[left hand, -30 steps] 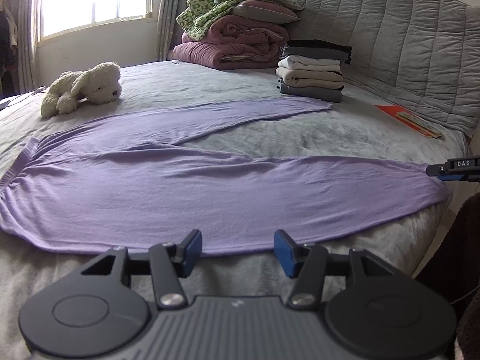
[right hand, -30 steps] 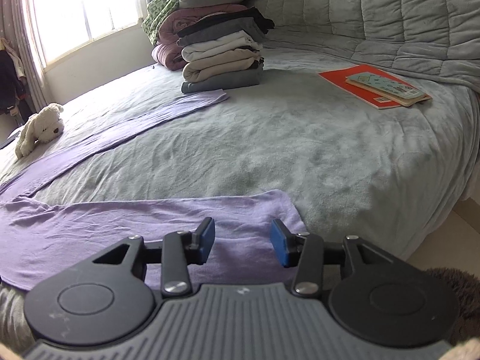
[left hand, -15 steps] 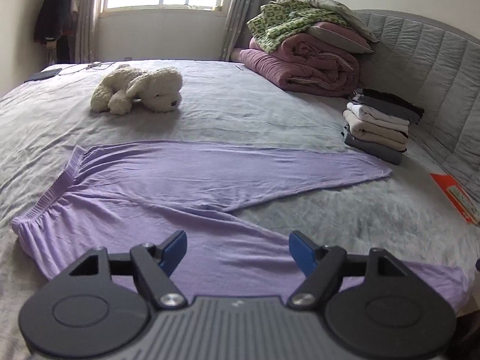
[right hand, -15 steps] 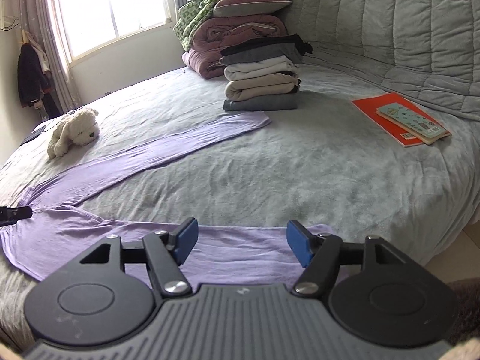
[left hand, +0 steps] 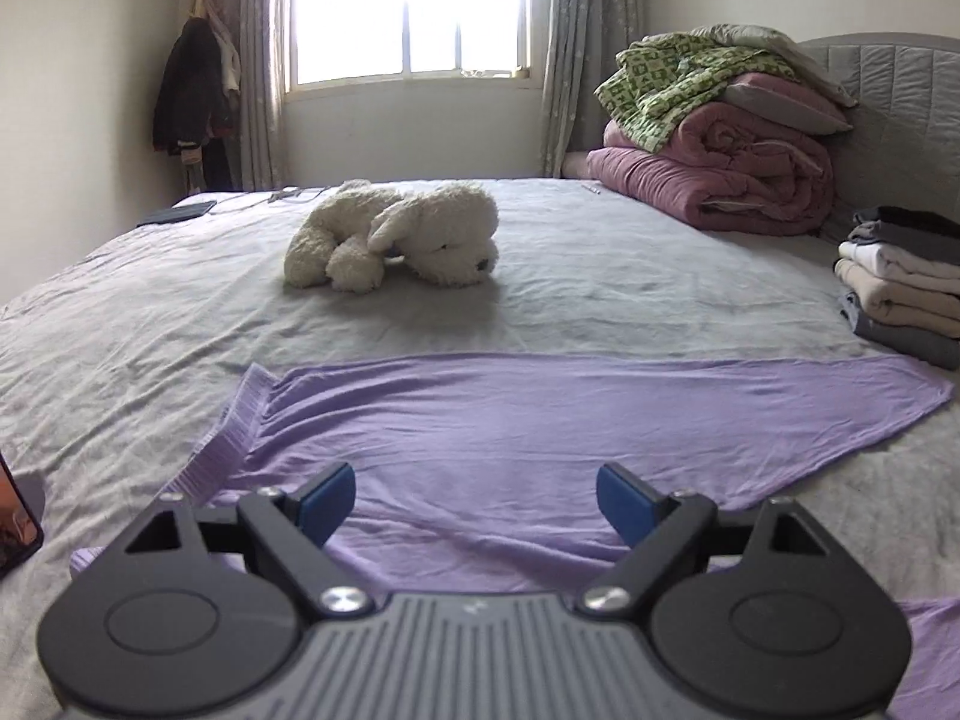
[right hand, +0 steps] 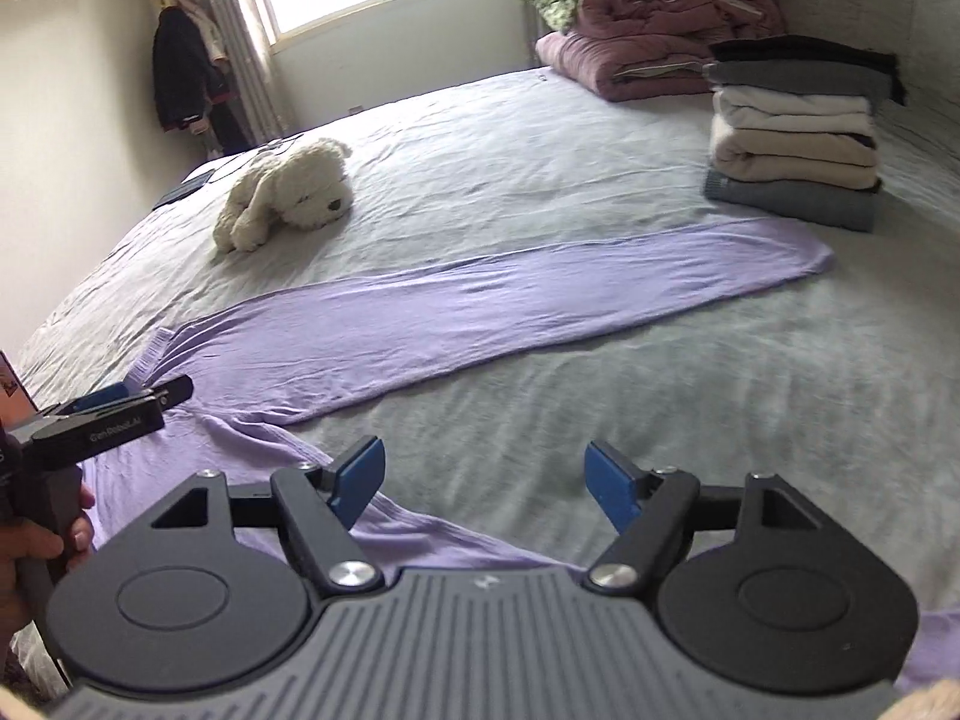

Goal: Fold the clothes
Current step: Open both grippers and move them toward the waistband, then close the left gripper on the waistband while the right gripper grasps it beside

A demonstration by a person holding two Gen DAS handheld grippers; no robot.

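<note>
one pair of lilac trousers (left hand: 540, 420) lies spread flat on the grey bed (left hand: 150, 312), its two legs splayed apart; the far leg runs from the ribbed waistband (left hand: 234, 426) at 9 o'clock out to a hem at 3 o'clock, just short of the stack of folded clothes (right hand: 798, 138). the near leg passes under both claws at 6 o'clock. the left claw (left hand: 474, 495) hovers over the seat of the trousers with its jaws opening, pads clear of the cloth and gripping nothing. the right claw (right hand: 486, 480) hangs over the inner edge of the near leg and bare bedding, jaws likewise opening, nothing between them pressed. only the right wrist view shows the left claw from outside, at 9 o'clock, with a hand (right hand: 30, 540) around its handle, and it shows the whole stack: i count about six folded pieces, black on top, grey at the bottom. the left wrist view cuts that stack at its 3 o'clock edge, but alone shows the full window (left hand: 408, 12) at 12 o'clock and the green patterned quilt (left hand: 666, 84) whole. both views hold one white plush dog (left hand: 396, 234), one rolled mauve duvet (left hand: 720, 180), one dark coat (left hand: 192, 96) hanging at 10 o'clock, and a phone (left hand: 18, 516) edge at 9 o'clock.
</note>
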